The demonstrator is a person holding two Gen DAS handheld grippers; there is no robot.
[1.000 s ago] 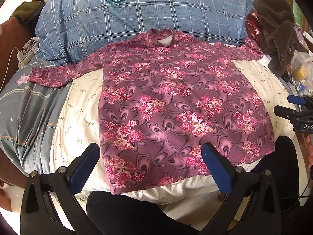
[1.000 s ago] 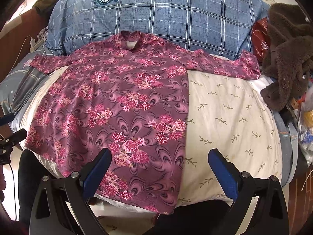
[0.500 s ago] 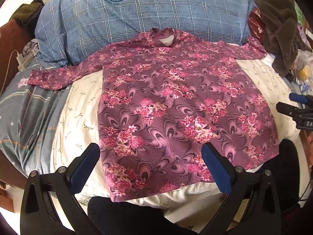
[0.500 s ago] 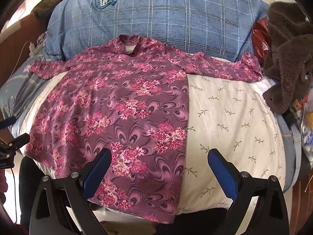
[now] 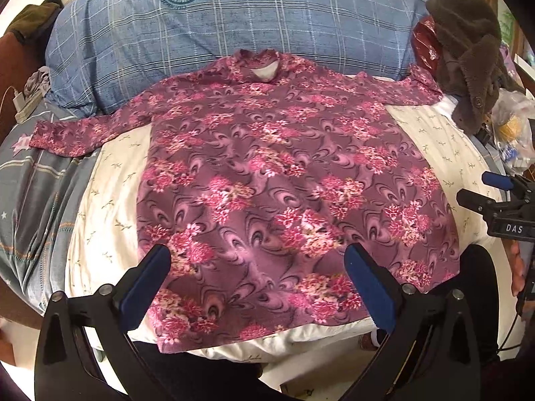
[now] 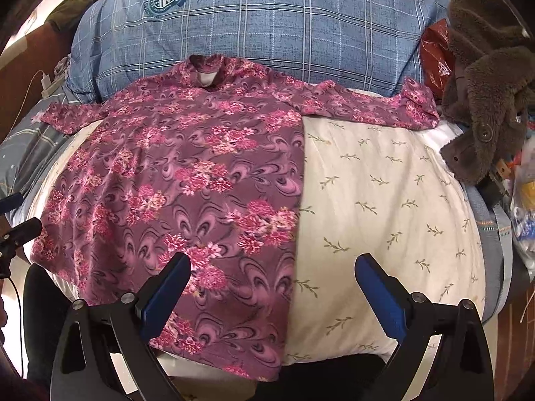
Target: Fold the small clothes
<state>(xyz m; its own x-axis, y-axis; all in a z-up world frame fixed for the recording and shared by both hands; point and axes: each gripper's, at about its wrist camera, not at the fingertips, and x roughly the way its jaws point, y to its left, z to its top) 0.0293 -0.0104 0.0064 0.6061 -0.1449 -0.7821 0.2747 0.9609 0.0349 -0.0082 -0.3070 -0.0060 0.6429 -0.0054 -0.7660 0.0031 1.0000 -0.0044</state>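
Left gripper (image 5: 257, 284) eased slightly forward over floral shirt (image 5: 287, 180); hem sits lower in view. Right gripper (image 6: 272, 292) likewise, perhaps shifted a little leftward. Shirt lie unchanged apparently.

Left wrist view: looks from the near edge of the bed (image 5: 110, 180) toward the blue plaid pillow (image 5: 267, 23) at the far edge, angled down, close above the hem of the floral shirt (image 5: 267, 173). The right gripper (image 5: 485, 188) enters at its right margin.

Right wrist view: same direction and nearness, set further toward the bed's right side; the shirt (image 6: 187, 180) sits left of centre. The left gripper (image 6: 16, 214) shows at its left margin.

Shared: shirt, pillow, brown plush garment (image 6: 485, 77) at the far right corner.
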